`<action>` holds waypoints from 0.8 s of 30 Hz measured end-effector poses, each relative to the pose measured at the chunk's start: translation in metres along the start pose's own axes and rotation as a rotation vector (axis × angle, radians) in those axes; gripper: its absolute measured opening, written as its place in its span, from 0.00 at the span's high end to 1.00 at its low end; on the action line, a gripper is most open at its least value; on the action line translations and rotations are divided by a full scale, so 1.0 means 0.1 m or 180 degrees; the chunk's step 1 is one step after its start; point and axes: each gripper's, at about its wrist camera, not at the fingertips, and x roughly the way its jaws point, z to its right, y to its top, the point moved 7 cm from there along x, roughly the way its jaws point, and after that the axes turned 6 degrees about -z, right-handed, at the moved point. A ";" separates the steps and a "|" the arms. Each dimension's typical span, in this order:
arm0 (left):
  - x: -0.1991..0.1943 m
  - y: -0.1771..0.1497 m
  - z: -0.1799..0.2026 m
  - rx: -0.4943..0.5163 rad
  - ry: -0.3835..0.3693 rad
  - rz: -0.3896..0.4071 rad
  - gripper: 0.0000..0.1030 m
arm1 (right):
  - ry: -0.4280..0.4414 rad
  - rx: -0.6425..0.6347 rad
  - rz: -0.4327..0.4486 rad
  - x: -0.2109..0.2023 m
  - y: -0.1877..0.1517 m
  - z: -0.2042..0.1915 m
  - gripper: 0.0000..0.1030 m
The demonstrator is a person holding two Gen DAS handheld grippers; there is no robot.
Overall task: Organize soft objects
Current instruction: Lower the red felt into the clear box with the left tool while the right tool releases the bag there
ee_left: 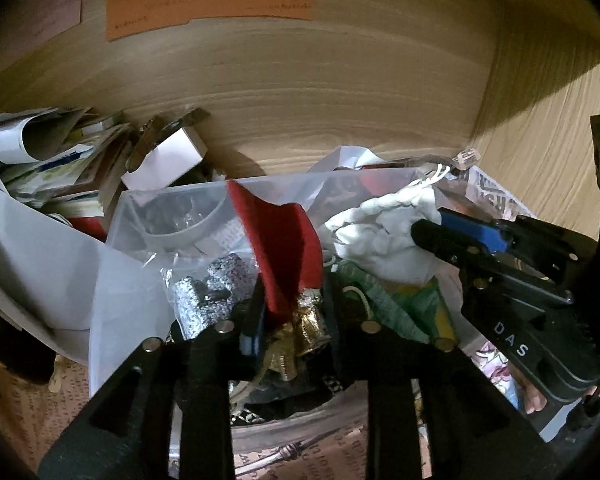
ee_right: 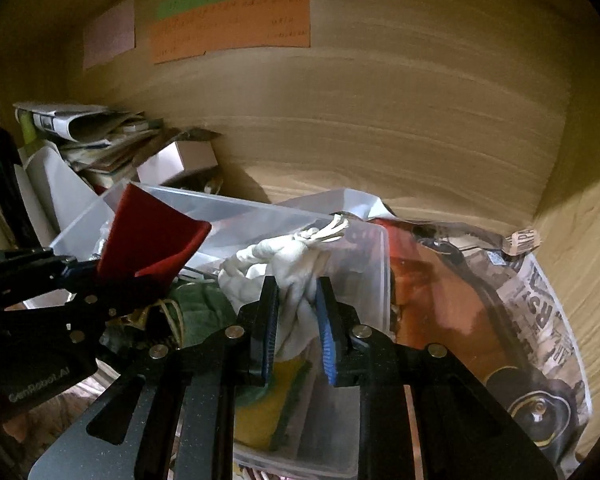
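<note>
The right tongs (ee_right: 297,320) are clamped on a white pouch (ee_right: 284,264), its knotted drawstring end sticking up over the clear bin (ee_right: 364,248). The left tongs (ee_left: 290,320) grip a red cloth (ee_left: 284,240), which stands up above the same bin, just beside the pouch. Under them in the bin lie a green cloth (ee_right: 204,304), something yellow (ee_right: 264,396) and a glittery silver bag (ee_left: 208,292). Behind, a paper pile (ee_right: 88,136) and a small box (ee_right: 180,160) sit against the wooden wall (ee_right: 380,120), where an orange note (ee_right: 236,24) is stuck.
</note>
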 end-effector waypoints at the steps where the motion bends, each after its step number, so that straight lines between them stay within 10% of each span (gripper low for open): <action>1: 0.00 0.00 0.00 -0.0008 -0.0002 -0.0002 0.66 | 0.0012 -0.0001 -0.0009 0.00 0.00 -0.01 0.79; 6: -0.09 -0.01 -0.03 -0.0050 0.0014 0.0054 0.55 | 0.0070 0.0039 0.0029 -0.06 0.02 0.00 0.55; 24: -1.02 -0.05 0.07 0.0073 0.0019 0.0635 0.24 | 0.0030 -0.0049 0.0620 -0.99 0.00 0.02 0.35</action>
